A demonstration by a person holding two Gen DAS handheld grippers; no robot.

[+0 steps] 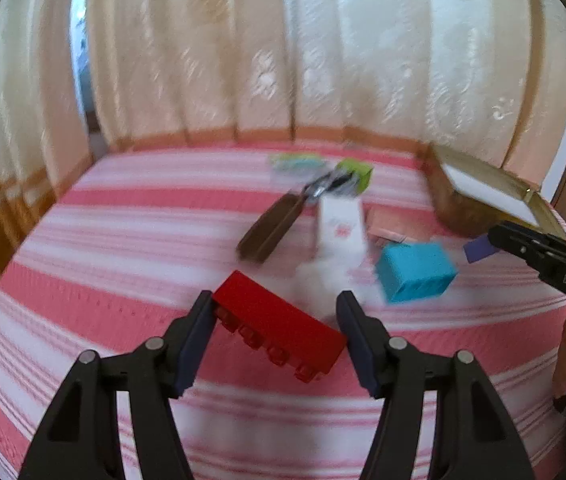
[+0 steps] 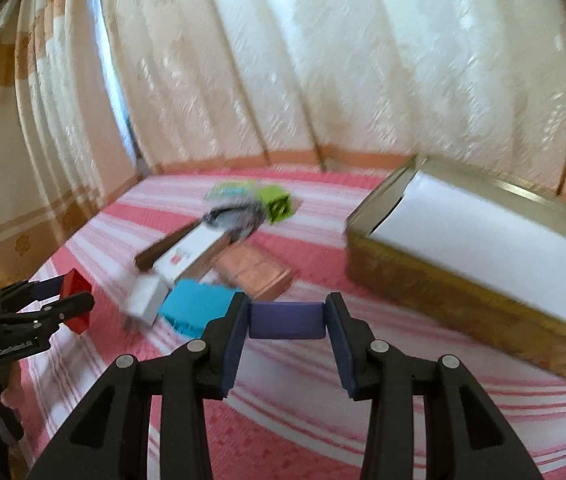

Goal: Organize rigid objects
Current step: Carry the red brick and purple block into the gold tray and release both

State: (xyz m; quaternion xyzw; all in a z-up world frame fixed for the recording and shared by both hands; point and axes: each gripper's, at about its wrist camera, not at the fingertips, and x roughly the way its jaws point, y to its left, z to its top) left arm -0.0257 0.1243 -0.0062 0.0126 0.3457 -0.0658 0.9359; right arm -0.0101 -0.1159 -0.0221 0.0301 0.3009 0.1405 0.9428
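1. Left gripper (image 1: 277,312) clamped on a red brick (image 1: 279,322), held tilted above the striped cloth (image 1: 123,280).
2. Right gripper (image 2: 287,314) clamped on a purple block (image 2: 286,320), near the open gold tin (image 2: 435,280).
3. Blue block (image 2: 197,308) lay just beside a white box (image 2: 189,254), mid-cloth.

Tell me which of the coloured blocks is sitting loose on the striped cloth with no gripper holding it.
The blue block. It rests on the striped cloth with nothing gripping it, while the red block sits between the left gripper's pads and the purple block is clamped in the right gripper.
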